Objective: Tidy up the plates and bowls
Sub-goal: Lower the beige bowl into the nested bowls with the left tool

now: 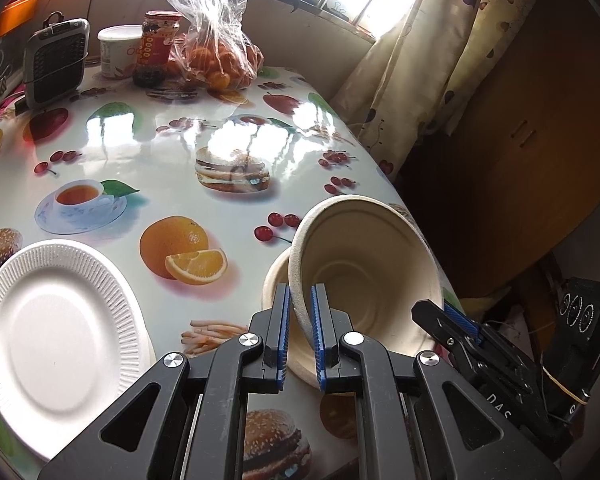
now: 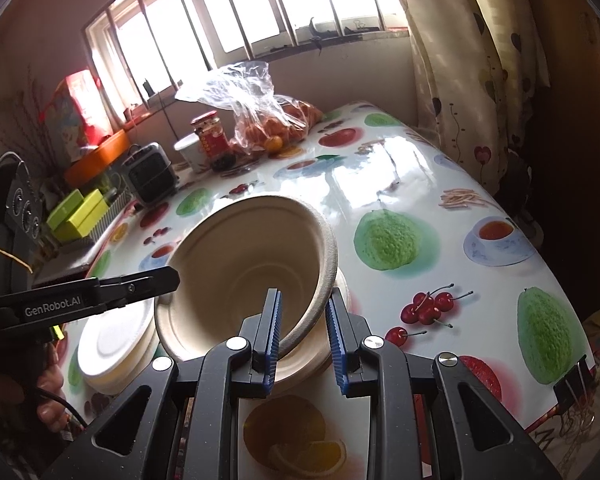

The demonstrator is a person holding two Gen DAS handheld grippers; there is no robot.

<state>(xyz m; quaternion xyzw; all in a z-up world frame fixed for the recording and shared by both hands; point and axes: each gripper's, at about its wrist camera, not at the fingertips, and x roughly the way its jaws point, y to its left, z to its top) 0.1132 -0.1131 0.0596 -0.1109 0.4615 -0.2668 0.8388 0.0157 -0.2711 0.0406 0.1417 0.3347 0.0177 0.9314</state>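
Stacking step: left hand-held gripper (image 1: 300, 332) clamped on tilted bowl (image 1: 364, 268); right hand-held gripper (image 2: 302, 334) clamps its other rim; next, seat it level in lower bowl (image 1: 274, 280).

lower bowl (image 1: 274, 280): mostly hidden behind tilted bowl (image 1: 364, 264) | plate (image 1: 52, 344): cut off left

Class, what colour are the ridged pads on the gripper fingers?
Blue pads on black fingers, clearest in the left wrist view.

Right tongs (image 2: 302, 312) astride tilted paper bowl (image 2: 244, 264) rim, white plates (image 2: 112, 344) alongside.
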